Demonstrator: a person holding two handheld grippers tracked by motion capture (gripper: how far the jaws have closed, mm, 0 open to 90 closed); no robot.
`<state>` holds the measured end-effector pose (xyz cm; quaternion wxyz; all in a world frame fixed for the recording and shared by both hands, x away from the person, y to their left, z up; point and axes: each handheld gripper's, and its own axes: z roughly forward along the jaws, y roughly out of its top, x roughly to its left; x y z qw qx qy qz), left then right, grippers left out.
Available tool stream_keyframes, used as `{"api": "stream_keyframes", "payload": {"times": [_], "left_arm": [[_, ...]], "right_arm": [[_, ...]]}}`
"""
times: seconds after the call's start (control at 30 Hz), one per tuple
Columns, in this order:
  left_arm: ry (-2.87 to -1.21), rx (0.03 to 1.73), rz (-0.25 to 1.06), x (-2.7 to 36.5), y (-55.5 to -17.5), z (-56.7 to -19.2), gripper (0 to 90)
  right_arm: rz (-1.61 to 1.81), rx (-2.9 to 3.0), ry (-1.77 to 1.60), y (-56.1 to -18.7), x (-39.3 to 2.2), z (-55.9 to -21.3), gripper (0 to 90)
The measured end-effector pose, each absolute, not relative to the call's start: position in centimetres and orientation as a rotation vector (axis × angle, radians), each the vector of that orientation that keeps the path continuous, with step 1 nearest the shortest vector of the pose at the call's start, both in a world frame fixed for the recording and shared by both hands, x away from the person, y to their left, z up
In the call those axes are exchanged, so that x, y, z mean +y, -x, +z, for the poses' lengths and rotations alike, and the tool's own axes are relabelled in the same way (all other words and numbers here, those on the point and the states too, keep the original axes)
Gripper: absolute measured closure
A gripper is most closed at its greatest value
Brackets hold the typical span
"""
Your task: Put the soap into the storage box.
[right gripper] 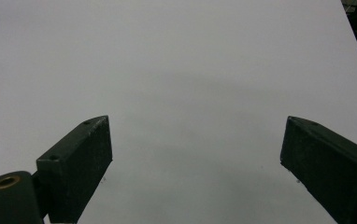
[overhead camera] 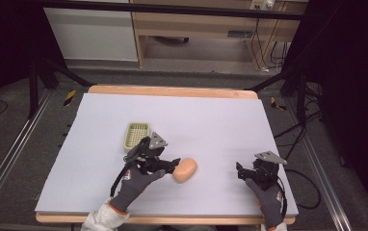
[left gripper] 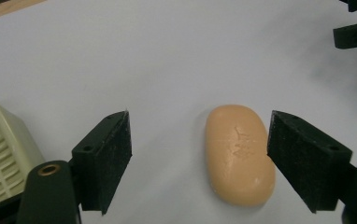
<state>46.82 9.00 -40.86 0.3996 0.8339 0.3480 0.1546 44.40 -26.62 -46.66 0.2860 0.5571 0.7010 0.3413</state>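
A peach-coloured bar of soap (overhead camera: 185, 170) (left gripper: 239, 154) lies flat on the white table sheet near the front middle. My left gripper (overhead camera: 171, 166) (left gripper: 200, 161) is open around it, the soap sitting close to the right-hand jaw in the left gripper view, with a gap to the other jaw. A pale green slatted soap dish (overhead camera: 137, 134) (left gripper: 1, 149) rests just behind and left of that gripper. My right gripper (overhead camera: 243, 172) (right gripper: 195, 172) hovers open over bare sheet at the front right, nothing between its jaws.
The white sheet (overhead camera: 211, 125) covers a wooden table whose edge (overhead camera: 172, 90) shows at the back. Black stand legs (overhead camera: 37, 77) and cables (overhead camera: 307, 144) flank the table on the floor. A wooden cabinet (overhead camera: 196, 29) stands behind.
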Motion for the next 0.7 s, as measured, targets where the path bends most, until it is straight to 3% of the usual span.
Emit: {"api": "stream_keyframes", "payload": {"times": [0.7], "left_arm": [[-2.222,0.826,0.358,6.4,-47.0,-41.6,20.9]], "right_arm": [[0.913,1.867,-1.49,-44.3,-26.7,-46.7,9.5]]}}
